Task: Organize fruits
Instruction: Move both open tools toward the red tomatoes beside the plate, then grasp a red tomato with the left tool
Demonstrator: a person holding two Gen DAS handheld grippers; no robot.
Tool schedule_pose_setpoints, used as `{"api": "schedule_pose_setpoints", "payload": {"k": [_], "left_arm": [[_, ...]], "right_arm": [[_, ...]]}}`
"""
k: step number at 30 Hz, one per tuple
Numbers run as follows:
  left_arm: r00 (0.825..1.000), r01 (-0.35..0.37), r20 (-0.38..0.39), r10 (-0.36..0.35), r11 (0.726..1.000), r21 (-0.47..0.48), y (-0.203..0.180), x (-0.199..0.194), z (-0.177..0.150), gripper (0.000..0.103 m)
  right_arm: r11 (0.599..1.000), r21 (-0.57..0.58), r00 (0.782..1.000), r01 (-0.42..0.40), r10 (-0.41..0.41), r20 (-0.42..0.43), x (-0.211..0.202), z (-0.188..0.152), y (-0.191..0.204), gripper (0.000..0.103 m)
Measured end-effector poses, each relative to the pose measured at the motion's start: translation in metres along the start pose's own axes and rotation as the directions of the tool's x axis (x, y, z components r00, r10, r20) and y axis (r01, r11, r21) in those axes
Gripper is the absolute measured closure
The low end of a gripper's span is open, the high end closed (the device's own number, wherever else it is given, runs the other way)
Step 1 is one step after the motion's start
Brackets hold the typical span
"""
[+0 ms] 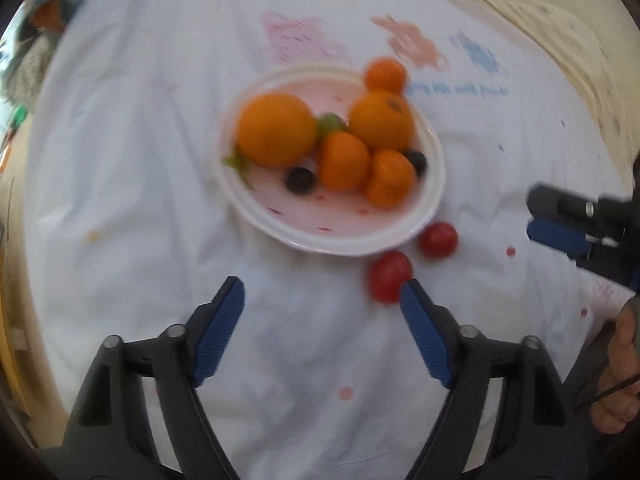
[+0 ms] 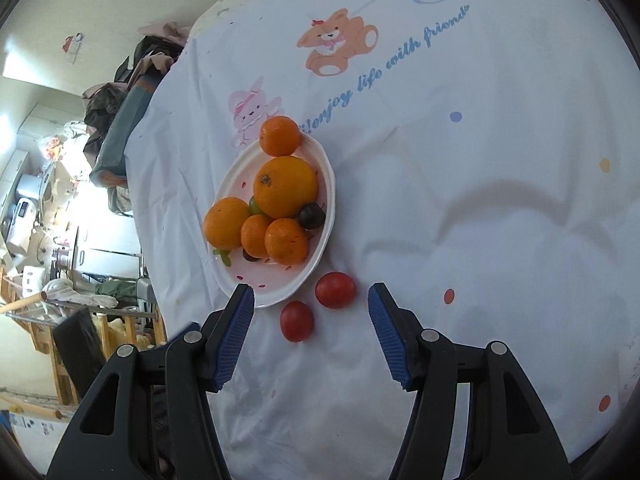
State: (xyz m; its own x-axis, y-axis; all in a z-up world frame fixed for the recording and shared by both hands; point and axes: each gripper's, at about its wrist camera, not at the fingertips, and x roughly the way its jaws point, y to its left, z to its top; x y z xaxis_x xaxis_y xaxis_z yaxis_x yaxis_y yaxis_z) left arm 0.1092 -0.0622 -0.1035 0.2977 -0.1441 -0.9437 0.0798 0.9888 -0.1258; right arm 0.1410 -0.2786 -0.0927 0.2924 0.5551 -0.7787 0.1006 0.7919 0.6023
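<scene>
Jaws spread, both empty: right gripper (image 2: 311,300) low over two tomatoes (image 2: 335,290); left gripper (image 1: 322,300) near plate (image 1: 336,242).

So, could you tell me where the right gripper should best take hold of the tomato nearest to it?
Grip the nearer tomato across its round middle, coming from above with the open right gripper. It lies free on the cloth, apart from the plate and the other tomato, so both sides look reachable.
</scene>
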Motion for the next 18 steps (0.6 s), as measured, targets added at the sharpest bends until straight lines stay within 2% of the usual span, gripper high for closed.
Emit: {"api": "schedule_pose_setpoints", "payload": {"k": [5,10,12,14,18], "left_arm": [[0.999,0.016,-0.032,-0.013,0.995,0.101,-0.035,0.022,0.002,0.031],[0.997,0.022,-0.083,-0.01,0.991,0.134,-0.052,0.047,0.005,0.049],[0.996,0.027,-0.093,-0.015,0.991,0.129,-0.052,0.053,0.005,0.065],[0.996,0.025,-0.093,-0.014,0.993,0.118,-0.049,0.054,0.006,0.076],[0.996,0.035,-0.081,-0.027,0.995,0.097,-0.042,0.044,0.006,0.077]], "right_arm": [[0.999,0.029,1.0,0.016,-0.016,0.012,-0.001,0.004,-0.009,0.04],[0.999,0.049,1.0,0.008,-0.009,0.019,-0.003,0.008,-0.016,0.04],[0.998,0.06,1.0,0.007,-0.008,0.016,-0.003,0.009,-0.019,0.04],[0.998,0.056,1.0,0.004,-0.005,0.015,-0.002,0.01,-0.018,0.04],[0.999,0.05,1.0,0.007,-0.008,0.013,-0.002,0.01,-0.018,0.04]]}}
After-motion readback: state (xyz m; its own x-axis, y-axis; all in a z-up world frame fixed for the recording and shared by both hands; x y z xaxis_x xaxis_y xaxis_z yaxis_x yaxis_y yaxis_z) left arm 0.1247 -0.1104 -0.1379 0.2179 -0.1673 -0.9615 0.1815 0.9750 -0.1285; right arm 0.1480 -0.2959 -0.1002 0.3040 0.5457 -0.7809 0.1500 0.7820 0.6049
